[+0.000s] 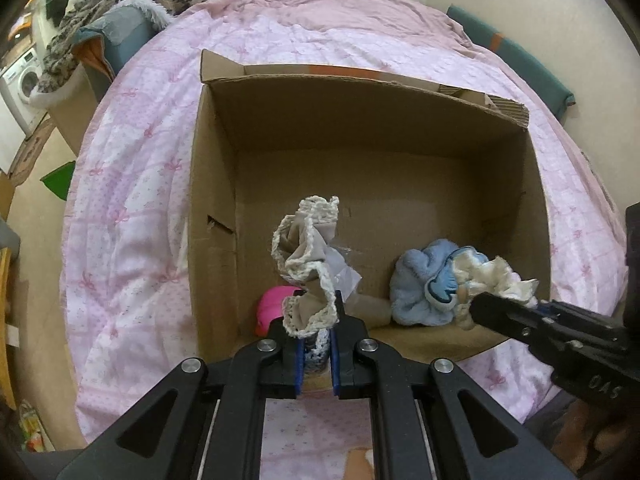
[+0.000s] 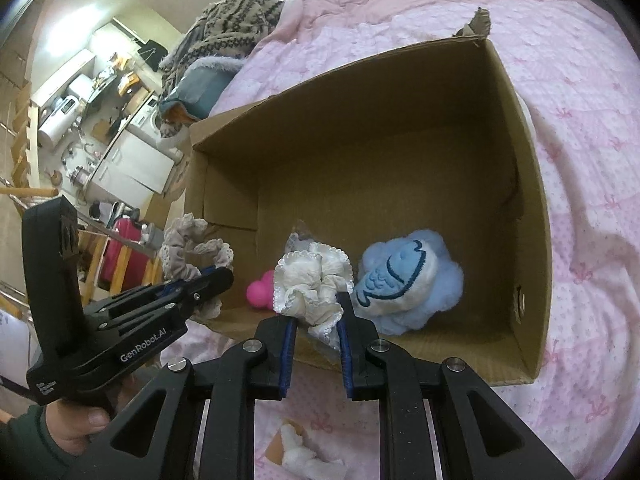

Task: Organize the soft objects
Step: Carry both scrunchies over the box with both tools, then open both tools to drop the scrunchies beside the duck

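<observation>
An open cardboard box [image 1: 208, 184] [image 2: 532, 240] lies on the pink bed. Inside it are a blue fish plush [image 1: 420, 284] [image 2: 396, 280] and a pink soft toy [image 1: 272, 308] [image 2: 258, 290]. My left gripper [image 1: 316, 320] [image 2: 212, 280] is shut on a beige scrunchie with lace trim [image 1: 308, 264] [image 2: 192, 248], held over the box's near edge. My right gripper [image 2: 314, 320] [image 1: 480, 304] is shut on a white frilly scrunchie [image 2: 312, 284] [image 1: 496, 276], held over the box's near wall beside the plush.
The pink quilt [image 1: 132, 208] [image 2: 592, 160] surrounds the box. A patterned knit and grey pillow [image 1: 132, 20] [image 2: 224, 40] lie at the bed's far left. Another white soft item [image 2: 300, 452] lies on the quilt below my right gripper. A washing machine [image 1: 24, 80] stands beyond the bed.
</observation>
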Motion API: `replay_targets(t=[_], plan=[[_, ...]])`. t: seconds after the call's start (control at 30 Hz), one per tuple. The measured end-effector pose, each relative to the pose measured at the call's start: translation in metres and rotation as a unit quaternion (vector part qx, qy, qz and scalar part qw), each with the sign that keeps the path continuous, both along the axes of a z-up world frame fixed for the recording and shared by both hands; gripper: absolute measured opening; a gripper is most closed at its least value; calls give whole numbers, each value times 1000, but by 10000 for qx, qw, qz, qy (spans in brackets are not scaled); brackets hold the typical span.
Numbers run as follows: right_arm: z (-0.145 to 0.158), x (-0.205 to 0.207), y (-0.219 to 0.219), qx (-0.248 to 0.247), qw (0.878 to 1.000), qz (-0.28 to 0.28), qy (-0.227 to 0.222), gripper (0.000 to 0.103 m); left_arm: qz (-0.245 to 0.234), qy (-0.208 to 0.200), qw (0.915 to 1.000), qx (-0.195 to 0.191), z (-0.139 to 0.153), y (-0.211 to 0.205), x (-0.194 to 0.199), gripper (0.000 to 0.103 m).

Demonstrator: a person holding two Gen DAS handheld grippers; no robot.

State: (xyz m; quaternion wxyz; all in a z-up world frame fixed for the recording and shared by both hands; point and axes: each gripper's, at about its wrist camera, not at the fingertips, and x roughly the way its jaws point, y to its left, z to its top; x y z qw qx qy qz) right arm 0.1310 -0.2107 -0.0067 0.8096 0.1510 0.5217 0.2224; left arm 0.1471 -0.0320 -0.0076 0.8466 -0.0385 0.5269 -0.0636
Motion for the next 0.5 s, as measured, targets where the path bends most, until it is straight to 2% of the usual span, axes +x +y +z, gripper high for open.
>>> replay_targets(t=[0.4,0.5], plan=[[-5,4,2,-3,9999,-53,89,20,-40,80,9999,75,-2,-5,0,11],[-6,2,1,-14,9999,-31,120,21,-12,63,9999,84,-2,-5,0,14]])
